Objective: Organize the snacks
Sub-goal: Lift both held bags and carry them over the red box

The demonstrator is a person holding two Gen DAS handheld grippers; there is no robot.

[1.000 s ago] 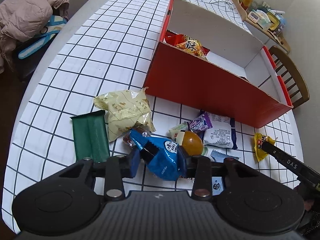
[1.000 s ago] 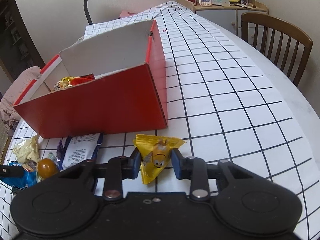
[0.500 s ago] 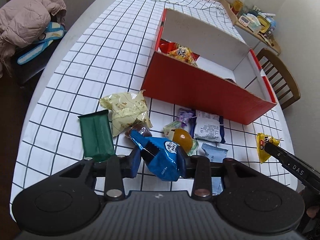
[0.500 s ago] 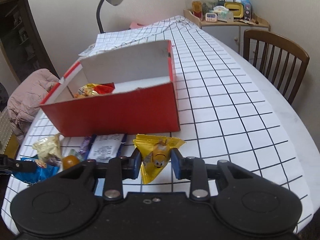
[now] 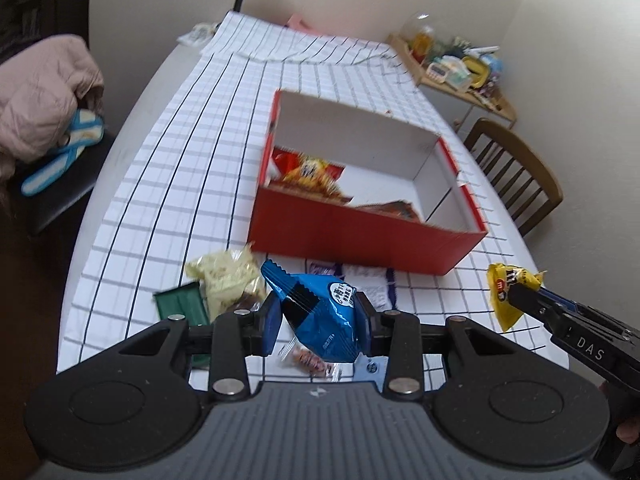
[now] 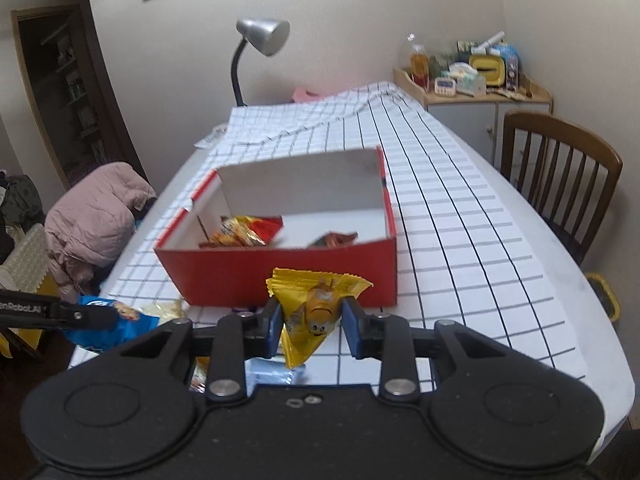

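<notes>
The left gripper (image 5: 316, 318) is clenched on a blue snack packet (image 5: 320, 316), pinched across its belly so the crimped top sticks up and the lower end hangs free, clear of the checked tablecloth (image 5: 160, 184). The right gripper (image 6: 308, 322) is likewise clamped on a yellow candy packet (image 6: 314, 312), caught near its middle with the pointed bottom corner dangling. Both packets sit on the near side of the red cardboard box (image 5: 352, 236), which lies ahead with its white interior open and a few orange and red wrappers (image 5: 308, 172) already in one end. The main risk, as I judge it, is the box's near wall: a hanging tail of either packet could catch on the rim if it is carried over too low, tipping or shoving the light box. Slick foil held across a puffy middle could also slip out early and land on the cloth. With two grippers heading to the same opening, their fingers might knock together above the box. Loose snacks remain on the table in front of the box, among them a pale green-printed bag (image 5: 228, 280) and a dark green bar (image 5: 180, 304).
</notes>
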